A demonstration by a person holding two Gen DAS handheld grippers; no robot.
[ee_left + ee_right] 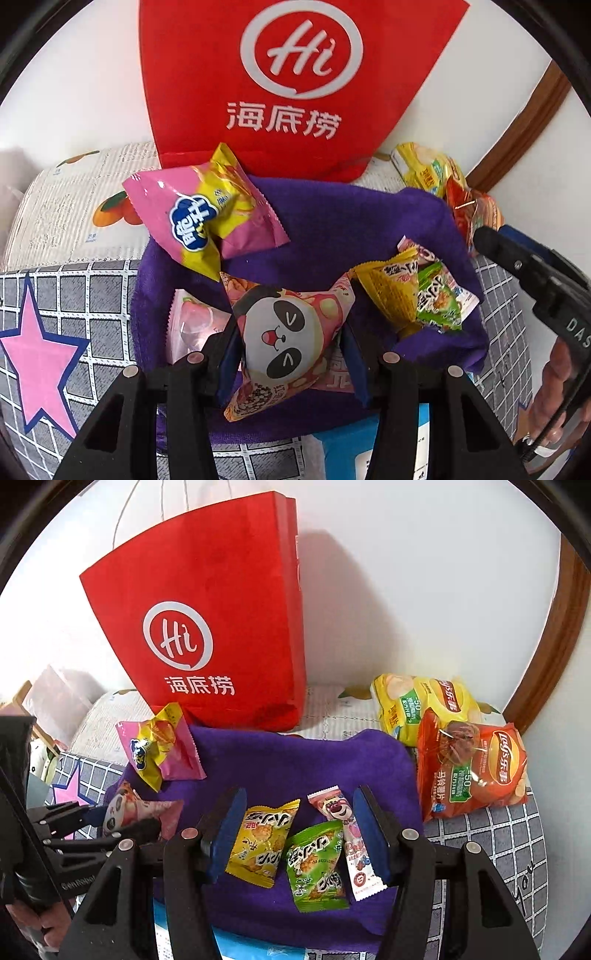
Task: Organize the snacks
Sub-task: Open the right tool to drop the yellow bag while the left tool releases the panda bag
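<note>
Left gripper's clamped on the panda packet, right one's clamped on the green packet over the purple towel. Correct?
Not quite. The right gripper is open: the right wrist view shows the green packet lying free on the purple towel. The left gripper does clamp the panda packet.

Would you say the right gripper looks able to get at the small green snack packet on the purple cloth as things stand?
Probably yes. The right gripper hangs open and empty over the small green snack packet, with nothing on top of it. The yellow snack packet and pink bear-print candy packet lie close on either side and might get caught.
</note>
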